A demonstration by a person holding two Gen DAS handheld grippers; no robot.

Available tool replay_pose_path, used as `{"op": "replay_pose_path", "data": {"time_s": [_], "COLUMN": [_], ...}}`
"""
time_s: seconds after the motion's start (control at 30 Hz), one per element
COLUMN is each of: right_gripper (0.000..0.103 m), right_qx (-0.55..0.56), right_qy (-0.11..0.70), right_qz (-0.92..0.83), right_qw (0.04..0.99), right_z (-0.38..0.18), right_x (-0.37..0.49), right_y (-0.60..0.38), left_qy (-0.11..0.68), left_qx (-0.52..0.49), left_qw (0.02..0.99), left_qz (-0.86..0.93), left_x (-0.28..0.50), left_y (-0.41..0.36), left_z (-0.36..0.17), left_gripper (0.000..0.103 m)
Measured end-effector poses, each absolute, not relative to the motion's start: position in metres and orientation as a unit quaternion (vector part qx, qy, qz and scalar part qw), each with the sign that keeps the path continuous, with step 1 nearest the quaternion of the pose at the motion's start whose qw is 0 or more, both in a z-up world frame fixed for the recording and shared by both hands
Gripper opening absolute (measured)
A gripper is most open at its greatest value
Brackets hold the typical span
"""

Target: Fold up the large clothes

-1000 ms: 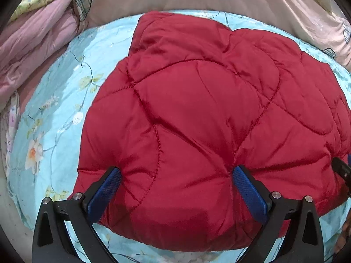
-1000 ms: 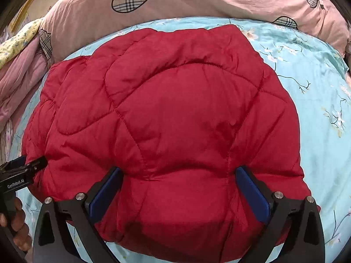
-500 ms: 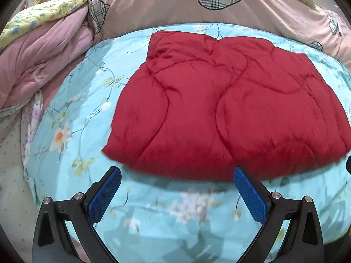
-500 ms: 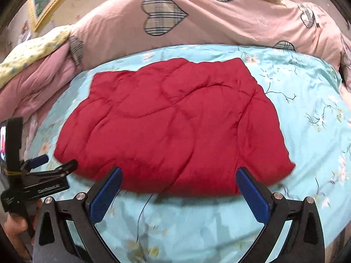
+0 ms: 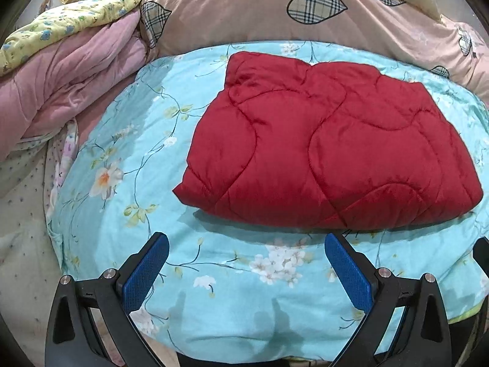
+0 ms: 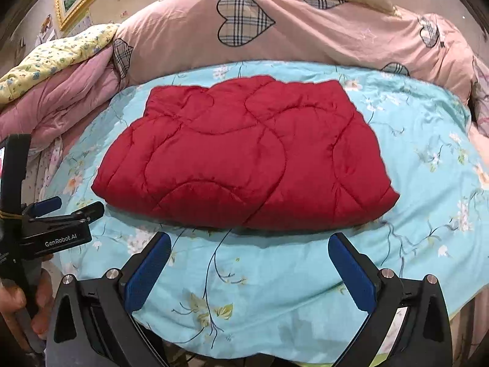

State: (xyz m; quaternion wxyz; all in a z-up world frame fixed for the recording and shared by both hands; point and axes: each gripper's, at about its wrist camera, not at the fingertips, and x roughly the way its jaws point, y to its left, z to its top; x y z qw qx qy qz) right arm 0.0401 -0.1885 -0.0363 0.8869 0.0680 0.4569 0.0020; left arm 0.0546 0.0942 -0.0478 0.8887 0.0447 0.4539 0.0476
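The red quilted padded garment (image 5: pixel 330 150) lies folded into a compact, roughly rectangular bundle on the light-blue floral bedsheet (image 5: pixel 214 290), ahead of both grippers and clear of them. The left gripper (image 5: pixel 246 270) is released, its blue-padded fingers spread wide with only bare sheet between them; the right gripper (image 6: pixel 249 270) is likewise spread and empty, with the garment's near edge just beyond its fingertips. In the right wrist view the left gripper appears off to the left, held in a person's hand (image 6: pixel 18 302).

Judging by the tidy bundle and both grippers standing off from it, the folding looks essentially done, and the step in hand reads as a pull-back to check the result. If anything more is called for, it would be smoothing the puffed near edge, or gripping that edge with both grippers to make one more fold away from them; padded cloth this thick is likely to spring open unless pressed down.

Beyond the garment, a pink duvet with checked heart patches (image 6: pixel 305 36) banks up behind. Sleeves, collar and any fastening are tucked out of sight, so the garment's type cannot be told. The fisheye rim crops the bed's edges.
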Motion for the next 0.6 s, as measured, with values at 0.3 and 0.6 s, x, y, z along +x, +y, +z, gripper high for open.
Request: {"op": "replay_pose_path", "data": {"time_s": [0.3,0.6], "right_gripper": [0.103,0.103], "right_qx": [0.069,0.075], "right_qy": [0.456,0.455], "right_qz": [-0.005,-0.009], "right_qw": [0.888,0.887], "right_z": [-0.032,-0.032], "right_x": [0.055,0.066], "right_y": [-0.192,-0.194], "left_qy": [0.456,0.453], "left_qx": [0.044,0.034], "left_qw": [0.888,0.890], "left_qz": [0.031,0.029], "left_x": [0.059,0.068], "left_y": [0.088,0.085], "left_z": [-0.042,-0.037], "left_gripper": [0.102,0.102]}}
